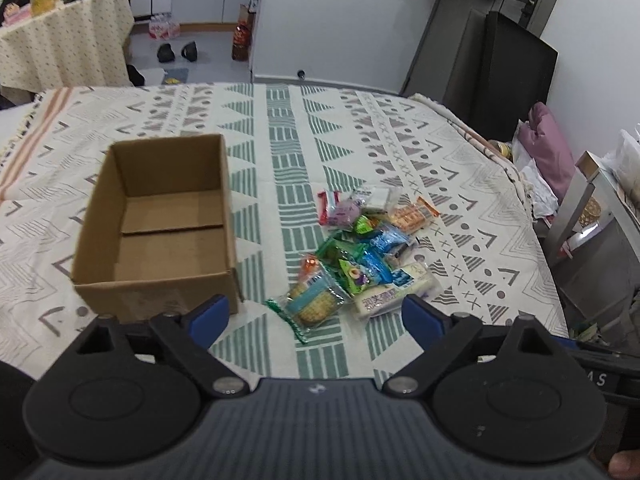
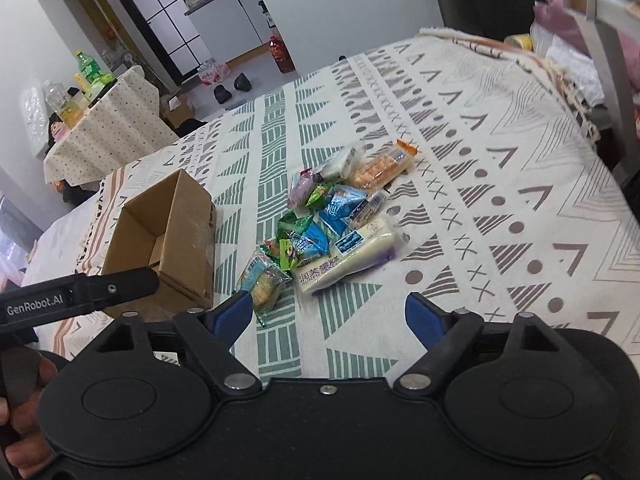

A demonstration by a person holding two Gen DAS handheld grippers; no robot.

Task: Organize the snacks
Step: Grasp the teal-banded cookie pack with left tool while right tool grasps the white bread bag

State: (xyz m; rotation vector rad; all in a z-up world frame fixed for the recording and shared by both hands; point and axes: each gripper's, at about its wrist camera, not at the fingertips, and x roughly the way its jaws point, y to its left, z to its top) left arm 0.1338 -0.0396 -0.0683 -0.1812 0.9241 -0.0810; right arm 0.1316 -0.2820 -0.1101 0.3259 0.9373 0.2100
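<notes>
Across the middle of both frames: the surface (image 1: 400, 152), draped in a woven cloth, cream with green and grey bands of triangles, crosses and dots. It lies flat and gives me a soft bed to slide wrappers over.

Left of centre in my left view: one cardboard box (image 1: 160, 224), plain brown corrugated board, rectangular, top open, flaps meeting along a seam on the floor. Nothing lies in it that I can see. I judge it stands there as the bin for the sorting, just beside the heap so each carry is short.

Centre, right of the box: the snack pile (image 1: 360, 248), a loose overlapping scatter of small crinkly foil and clear-film packets, none yet boxed.
- Long white bar pack (image 2: 348, 258), smooth film, printed lettering, nearest my right side.
- Cracker pack (image 1: 314, 306), clear film with a green serrated edge, round biscuits showing, nearest my left side.
- Orange-ended biscuit pack (image 2: 380, 170), at the far edge of the heap.
- Blue and green pouches, pillow-shaped, in between.

Bottom of each frame: my left tongs (image 1: 316, 316) and right tongs (image 2: 328, 314), black linkages with blue pads, both spread with nothing between them, angled down at the near end of the pile, I judge for a first pick.
</notes>
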